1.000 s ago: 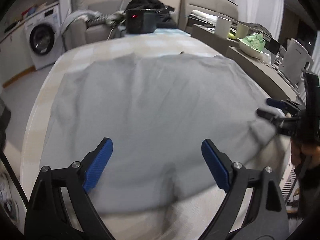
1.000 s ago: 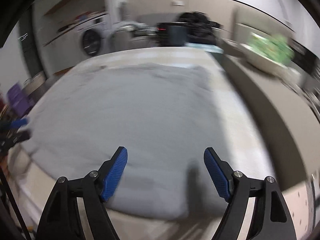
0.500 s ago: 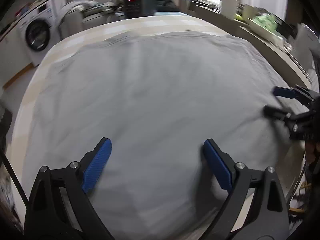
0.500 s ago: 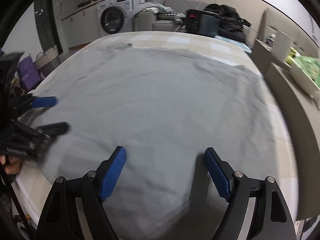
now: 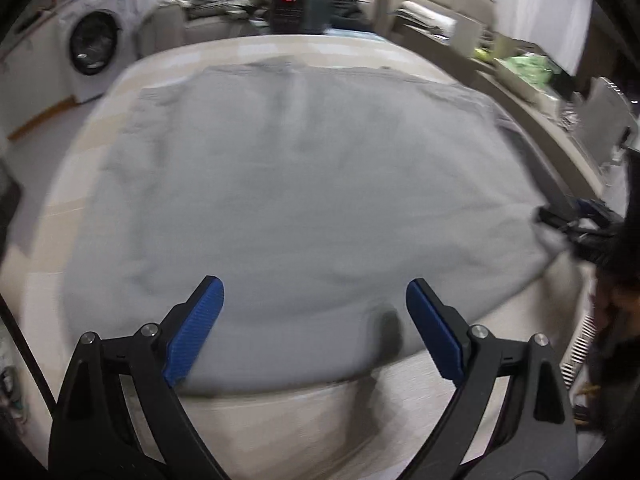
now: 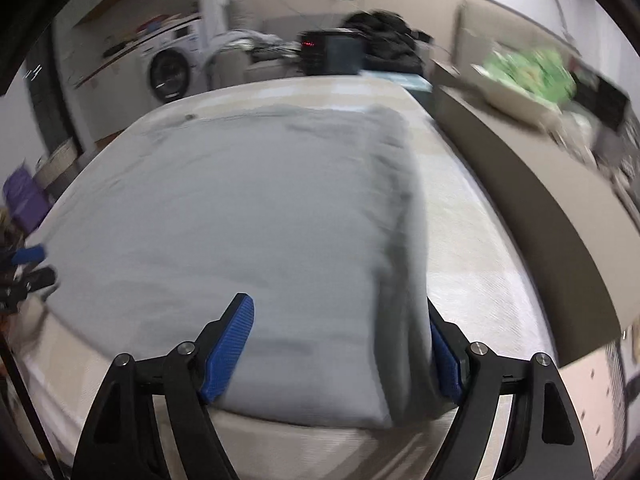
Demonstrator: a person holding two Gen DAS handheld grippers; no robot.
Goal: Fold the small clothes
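Two views: each shows its own gripper up close and the other one far off at the edge.
Left view only: the wide spread of the cloth (image 5: 304,184) and the right gripper (image 5: 576,220) small at the cloth's right corner.
Right view only: the cloth's right edge, bunched up in a thick fold, and the left gripper (image 6: 28,268) small at the cloth's left corner.
Count: one grey cloth, one table (image 5: 280,412), two grippers, one washer (image 5: 92,44), one black box with red lights (image 5: 300,8).
Cloth place: flat on the pale table, covering most of it.
Cloth direction: its long side seems to run left to right across the table; the near edge lies just by the grippers.
Left gripper (image 5: 316,336): wide open above the near edge, holding nothing.
Right gripper (image 6: 344,352): wide open, with the cloth's near right corner between its blue pads (image 6: 228,352); blur hides whether the right pad touches the fold.
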